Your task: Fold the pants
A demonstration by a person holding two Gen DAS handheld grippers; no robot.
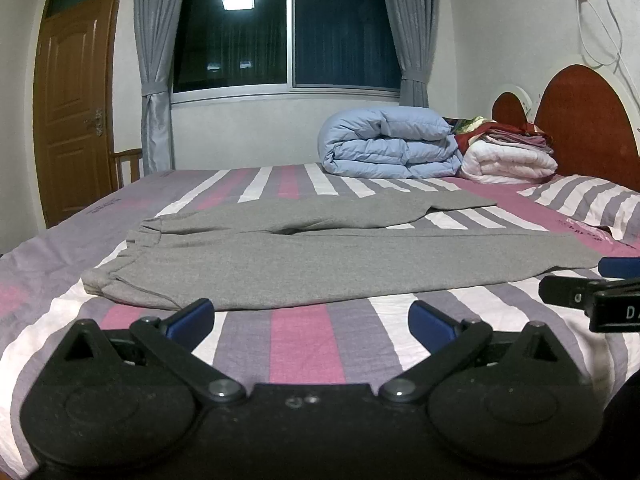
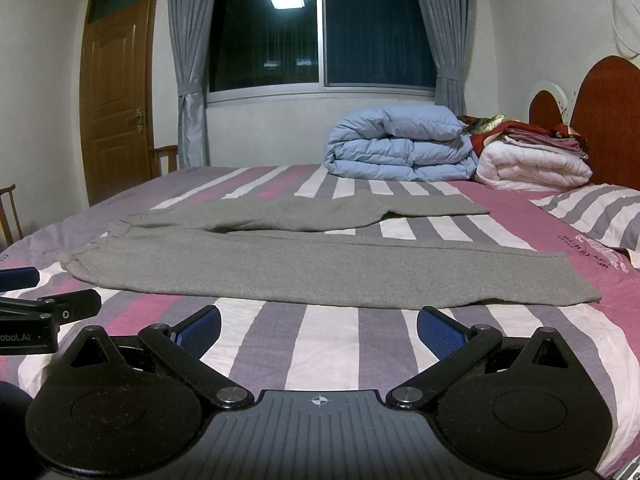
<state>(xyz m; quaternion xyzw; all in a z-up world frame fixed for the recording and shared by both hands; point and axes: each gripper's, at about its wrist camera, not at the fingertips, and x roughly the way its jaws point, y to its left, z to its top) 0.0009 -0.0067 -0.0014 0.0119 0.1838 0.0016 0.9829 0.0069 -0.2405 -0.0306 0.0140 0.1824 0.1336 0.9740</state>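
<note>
Grey pants (image 1: pixel 304 256) lie spread flat on the striped bed, waistband at the left, both legs running to the right; they also show in the right wrist view (image 2: pixel 320 272). My left gripper (image 1: pixel 310 322) is open and empty, just in front of the near leg's edge, toward the waist end. My right gripper (image 2: pixel 318 330) is open and empty, in front of the near leg toward its cuff. Each gripper shows at the edge of the other's view: the right gripper (image 1: pixel 600 292) and the left gripper (image 2: pixel 44 304).
The bed sheet (image 1: pixel 304 344) has pink, grey and white stripes. A folded blue duvet (image 1: pixel 390 142) and a white quilt with folded clothes (image 1: pixel 508 158) sit at the far side by the headboard (image 1: pixel 584 120). A striped pillow (image 2: pixel 600 212) lies at the right. A door (image 1: pixel 74 100) stands at the left.
</note>
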